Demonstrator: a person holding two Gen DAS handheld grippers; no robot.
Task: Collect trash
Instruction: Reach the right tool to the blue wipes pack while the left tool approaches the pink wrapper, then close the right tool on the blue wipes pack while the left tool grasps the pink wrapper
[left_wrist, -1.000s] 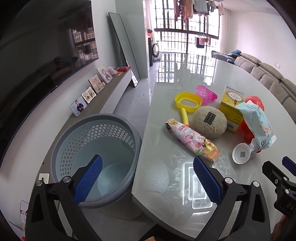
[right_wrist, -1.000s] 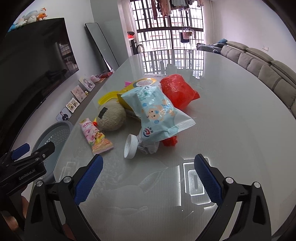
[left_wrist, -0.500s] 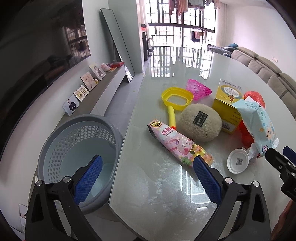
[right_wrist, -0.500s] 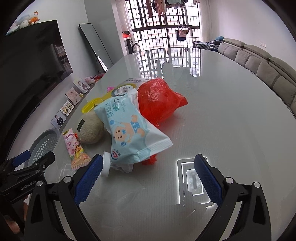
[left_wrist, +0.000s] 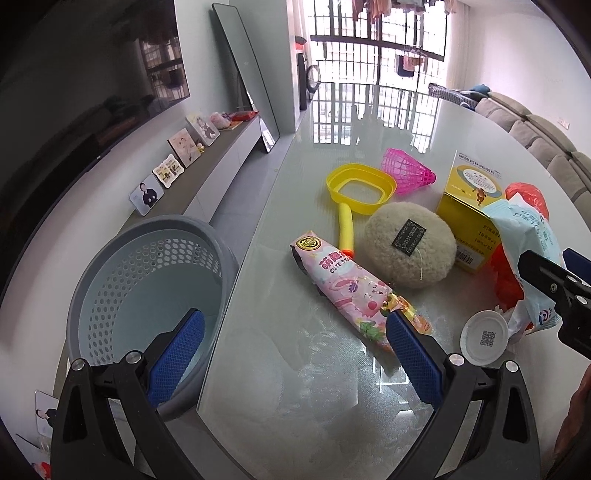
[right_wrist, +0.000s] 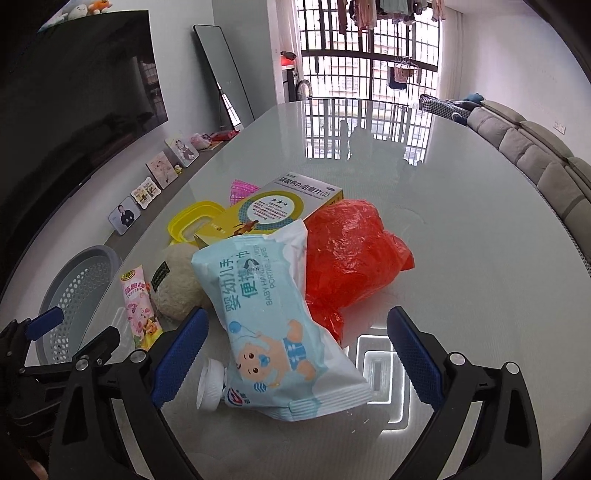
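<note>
A light blue baby-wipes pack (right_wrist: 273, 325) lies on the glass table (right_wrist: 461, 240), between the open jaws of my right gripper (right_wrist: 297, 358). A red plastic bag (right_wrist: 351, 254) lies behind it and a white cap (right_wrist: 210, 384) beside it. A pink snack wrapper (left_wrist: 351, 291) lies just ahead of my open, empty left gripper (left_wrist: 291, 354); its right pad (left_wrist: 412, 354) is over the wrapper's near end. A grey perforated basket (left_wrist: 147, 280) stands on the floor left of the table. The wipes pack (left_wrist: 524, 236), the cap (left_wrist: 484, 336) and the right gripper's finger (left_wrist: 554, 284) show in the left wrist view.
A beige fluffy puff (left_wrist: 410, 247), a yellow box (left_wrist: 472, 206), a yellow scoop (left_wrist: 358, 192) and a pink mesh cone (left_wrist: 406, 173) lie on the table. A low cabinet with photo frames (left_wrist: 173, 166) runs along the left wall. A sofa (right_wrist: 546, 162) is on the right.
Both grippers moved forward over the table. The left one went from over the basket toward the pink wrapper. The right one closed in on the wipes pack, which now lies between its jaws.
</note>
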